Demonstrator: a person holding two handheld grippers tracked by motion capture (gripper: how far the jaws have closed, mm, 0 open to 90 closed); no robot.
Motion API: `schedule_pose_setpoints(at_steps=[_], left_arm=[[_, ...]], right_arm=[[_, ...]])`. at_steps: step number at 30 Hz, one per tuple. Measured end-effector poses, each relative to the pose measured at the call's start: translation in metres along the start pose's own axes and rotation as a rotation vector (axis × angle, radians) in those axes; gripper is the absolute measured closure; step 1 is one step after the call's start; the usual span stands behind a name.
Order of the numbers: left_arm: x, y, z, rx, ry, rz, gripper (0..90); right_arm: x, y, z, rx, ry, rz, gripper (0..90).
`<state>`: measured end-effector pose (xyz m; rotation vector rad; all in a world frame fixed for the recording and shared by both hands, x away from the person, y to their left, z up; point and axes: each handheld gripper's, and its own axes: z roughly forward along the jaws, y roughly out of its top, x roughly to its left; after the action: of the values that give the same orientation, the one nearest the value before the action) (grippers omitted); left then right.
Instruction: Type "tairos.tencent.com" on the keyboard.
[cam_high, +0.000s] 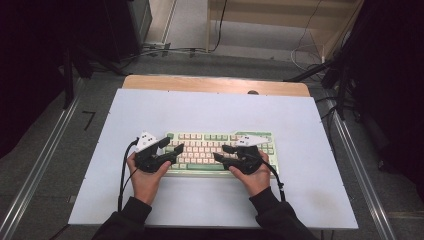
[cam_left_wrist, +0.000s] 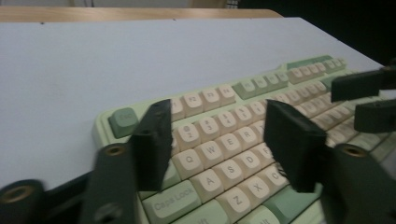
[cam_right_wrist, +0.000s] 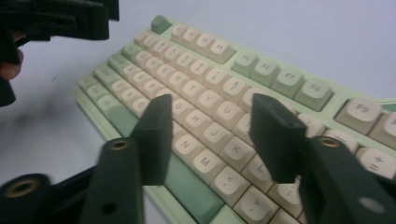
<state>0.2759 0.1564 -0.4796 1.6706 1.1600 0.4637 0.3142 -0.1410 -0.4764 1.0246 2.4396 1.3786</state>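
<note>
The keyboard (cam_high: 220, 150) lay flat on the table (cam_high: 210, 107), near its front edge, long axis running left to right, key legends facing the person. The left gripper (cam_high: 172, 148) and right gripper (cam_high: 223, 152) hovered over it, jaws partly open, holding nothing.

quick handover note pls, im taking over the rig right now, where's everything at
Left gripper: jaws open, nothing between them, over the left half of the keyboard.
Right gripper: jaws open, nothing between them, over the right half.
Keyboard: green with cream keys, flat at the middle of the white table top, long side facing the person.
Done: both grippers are in place over the keys.
Left: likely pressing keys; which ones I cannot tell.
</note>
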Motion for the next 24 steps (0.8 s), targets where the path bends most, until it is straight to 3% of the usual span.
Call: schedule_pose_setpoints(at_steps=[3, 4, 9, 17, 24], left_arm=[[-0.003, 0.0, 0.0, 0.003, -0.06, 0.03, 85.4], [-0.004, 0.001, 0.001, 0.007, -0.079, 0.034, 90.0], [-0.011, 0.002, 0.009, 0.041, -0.115, 0.073, 90.0], [-0.024, 0.006, 0.028, 0.085, -0.135, 0.121, 90.0], [-0.039, 0.009, 0.051, 0.152, -0.101, 0.162, 90.0]], right_arm=[[-0.002, -0.001, -0.002, -0.016, -0.019, 0.013, 38.3], [-0.003, -0.001, -0.002, -0.015, -0.021, 0.015, 37.6], [-0.004, -0.004, -0.004, -0.013, -0.035, 0.022, 34.8], [-0.01, -0.012, -0.016, -0.017, -0.067, 0.051, 33.8], [-0.013, -0.018, -0.024, -0.018, -0.09, 0.072, 33.9]])
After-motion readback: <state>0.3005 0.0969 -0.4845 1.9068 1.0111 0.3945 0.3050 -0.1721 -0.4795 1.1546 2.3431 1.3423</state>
